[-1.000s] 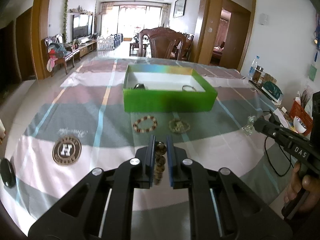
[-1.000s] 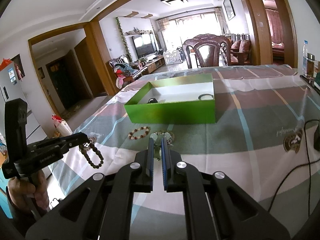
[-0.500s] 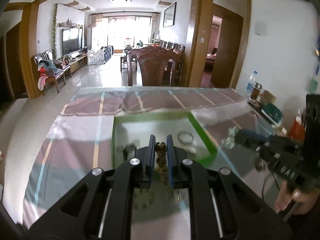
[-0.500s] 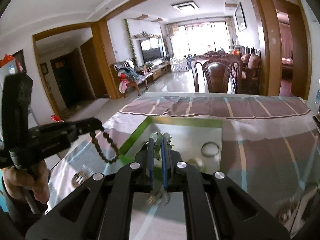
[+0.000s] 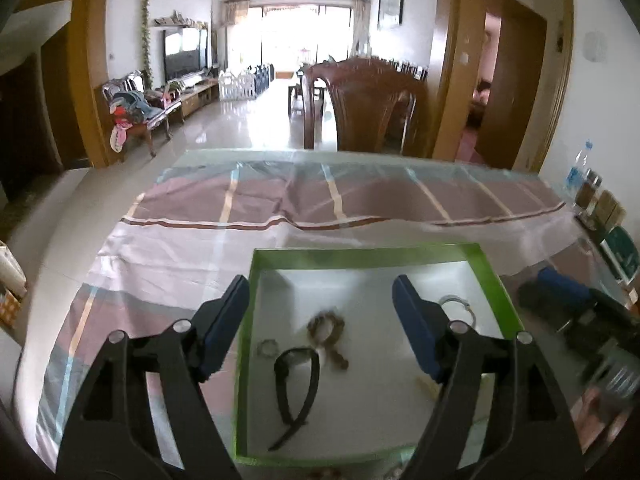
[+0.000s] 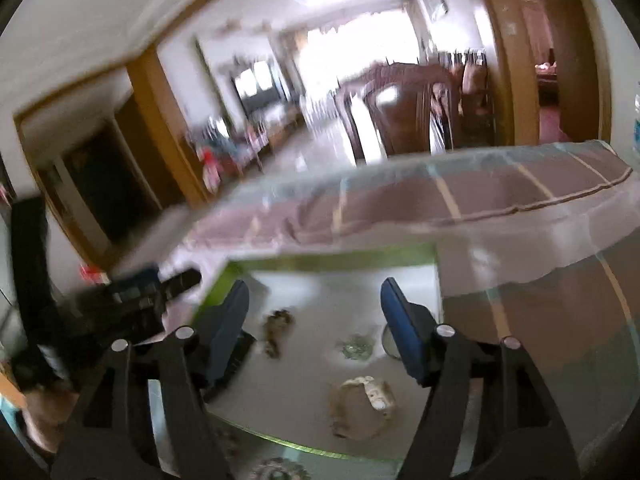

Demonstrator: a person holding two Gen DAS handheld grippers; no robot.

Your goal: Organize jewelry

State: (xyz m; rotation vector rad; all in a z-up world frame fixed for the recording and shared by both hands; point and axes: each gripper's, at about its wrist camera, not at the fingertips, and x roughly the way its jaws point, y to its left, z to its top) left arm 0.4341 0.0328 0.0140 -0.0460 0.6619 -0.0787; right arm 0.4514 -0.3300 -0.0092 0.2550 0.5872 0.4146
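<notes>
Hanging over the green box [image 5: 496,292] — left gripper [image 5: 320,312] and right gripper [image 6: 314,308] both just opened wide, holding nothing — brown bead bracelet [image 5: 326,332] lying below, between the fingers.

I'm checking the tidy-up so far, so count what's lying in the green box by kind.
Watches: 2, black watch and pale watch
Beaded bracelets: 2, brown bracelet and clear bracelet
Bangles: 1, silver bangle
Rings: 1, small ring
Total: 6

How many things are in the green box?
5, though more may hide behind the fingers: black strap, small ring, brown beads, metal bangle, pale bracelet near the front of the box.
</notes>
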